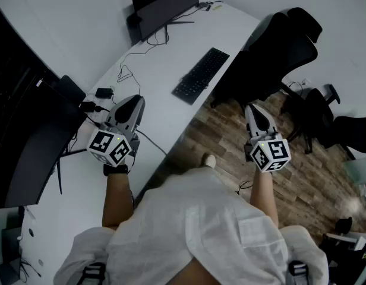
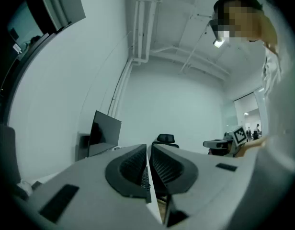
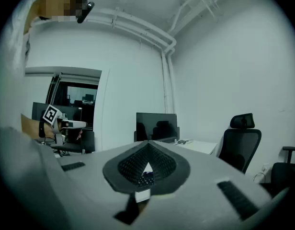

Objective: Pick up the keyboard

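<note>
A black keyboard (image 1: 201, 75) lies slanted on the white curved desk (image 1: 153, 58), well ahead of both grippers. My left gripper (image 1: 132, 104) hovers level over the desk near its front edge, short of the keyboard, jaws shut and empty. In the left gripper view its jaws (image 2: 149, 150) leave only a thin slit, and a sliver of the keyboard (image 2: 146, 178) shows through it. Off the desk's edge, my right gripper (image 1: 254, 109) hangs over the wooden floor, shut on nothing. Seen in the right gripper view, its tips (image 3: 147, 145) meet.
A dark monitor (image 1: 165, 6) stands at the desk's far end, with cables (image 1: 127, 73) and a power adapter (image 1: 104, 92) left of the keyboard. A second screen (image 1: 31, 156) sits at the near left. Black office chairs (image 1: 278, 52) crowd the floor right of the desk.
</note>
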Demonstrator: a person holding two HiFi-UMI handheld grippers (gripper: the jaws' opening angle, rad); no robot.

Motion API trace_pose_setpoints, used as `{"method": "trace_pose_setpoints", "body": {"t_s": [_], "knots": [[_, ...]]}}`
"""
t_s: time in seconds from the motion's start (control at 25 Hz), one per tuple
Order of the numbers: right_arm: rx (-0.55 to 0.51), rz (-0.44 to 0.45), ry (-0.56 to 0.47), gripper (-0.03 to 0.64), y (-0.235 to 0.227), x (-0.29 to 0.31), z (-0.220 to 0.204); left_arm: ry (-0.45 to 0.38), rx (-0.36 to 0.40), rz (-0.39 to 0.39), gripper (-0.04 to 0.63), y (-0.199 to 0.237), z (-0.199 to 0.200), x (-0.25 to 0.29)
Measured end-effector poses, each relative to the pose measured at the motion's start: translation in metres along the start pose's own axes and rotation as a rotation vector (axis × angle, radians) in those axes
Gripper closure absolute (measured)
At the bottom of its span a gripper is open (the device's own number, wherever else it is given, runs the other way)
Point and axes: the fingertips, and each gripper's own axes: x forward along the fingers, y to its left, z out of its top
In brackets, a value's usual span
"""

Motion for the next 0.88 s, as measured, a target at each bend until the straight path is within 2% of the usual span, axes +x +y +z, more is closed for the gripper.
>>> {"method": "trace_pose_setpoints", "body": {"t_s": [0.4, 0.68, 0.88], "knots": [[0.015, 0.006, 0.004, 0.617, -0.003, 0.006, -0.008, 0.015, -0.008, -0.007, 0.558, -0.001, -0.009, 0.006], [0.119, 0.036, -0.009, 0.614, -0.018, 0.014, -0.014, 0.031, -0.011, -0.039, 0.558, -0.006, -0.015, 0.028], [0.124, 0.025, 0.025, 0.614, -0.038, 0.025, -0.027, 0.060, -0.012, -0.069, 0.558, -0.013, -0.026, 0.056]]}}
